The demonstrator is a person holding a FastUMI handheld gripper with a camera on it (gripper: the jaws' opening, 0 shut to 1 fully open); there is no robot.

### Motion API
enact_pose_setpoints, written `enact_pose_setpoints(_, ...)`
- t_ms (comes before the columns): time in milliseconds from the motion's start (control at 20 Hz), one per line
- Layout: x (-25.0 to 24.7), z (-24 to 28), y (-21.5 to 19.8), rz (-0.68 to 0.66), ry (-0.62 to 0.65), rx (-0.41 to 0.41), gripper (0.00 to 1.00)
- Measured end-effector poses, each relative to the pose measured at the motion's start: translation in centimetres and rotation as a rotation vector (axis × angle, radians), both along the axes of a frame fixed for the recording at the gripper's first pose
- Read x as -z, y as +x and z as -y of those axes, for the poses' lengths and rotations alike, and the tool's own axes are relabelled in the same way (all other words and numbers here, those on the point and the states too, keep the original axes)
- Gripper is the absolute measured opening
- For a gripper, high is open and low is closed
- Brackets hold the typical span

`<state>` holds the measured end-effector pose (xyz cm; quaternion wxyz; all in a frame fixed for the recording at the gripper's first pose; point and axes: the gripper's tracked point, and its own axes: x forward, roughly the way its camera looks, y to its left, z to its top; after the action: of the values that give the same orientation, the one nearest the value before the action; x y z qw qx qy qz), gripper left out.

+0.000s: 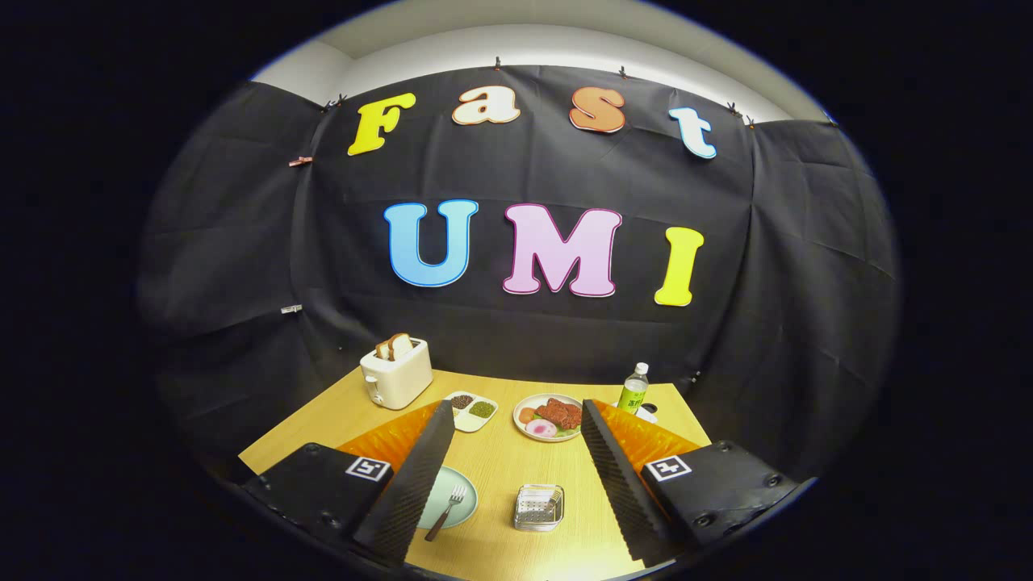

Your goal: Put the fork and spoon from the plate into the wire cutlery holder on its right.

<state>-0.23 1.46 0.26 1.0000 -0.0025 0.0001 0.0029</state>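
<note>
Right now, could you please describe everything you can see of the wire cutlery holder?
The wire cutlery holder is a small, squarish basket of silvery metal mesh, standing upright and open-topped on the wooden table. It sits right of the plate, apart from it, between the open claw fingers. Nothing visibly touches it; its contents are unclear.

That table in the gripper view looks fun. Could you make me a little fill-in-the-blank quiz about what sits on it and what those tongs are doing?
1. The fork lies on the pale green ____, next to the left finger of the tongs.
2. The wire cutlery holder stands between the fingers, which are spread ____ and grip nothing.
3. Slices of bread stick up from the white ____ at the table's far left.
4. Beyond the right finger stands a green ____ with a white cap.

Missing words: plate; open; toaster; bottle
</note>
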Motion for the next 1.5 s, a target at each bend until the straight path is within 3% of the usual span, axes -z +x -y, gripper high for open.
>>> enact_pose_setpoints(300, 1.4, -2.1, 0.7, -0.050, 0.006, -0.045, 0.98)
enact_pose_setpoints(700, 15.9, -9.4, 2.0, -0.480, 0.048, -0.187, 0.98)
enact_pose_setpoints(950, 24.5, -11.6, 4.1, -0.667, 0.061, -0.171, 0.97)
enact_pose_setpoints(1150, 29.6, -13.0, 5.6, -0.778, 0.057, -0.165, 0.79)
enact_pose_setpoints(1500, 34.6, -13.4, 8.8, -0.868, -0.055, -0.133, 0.79)
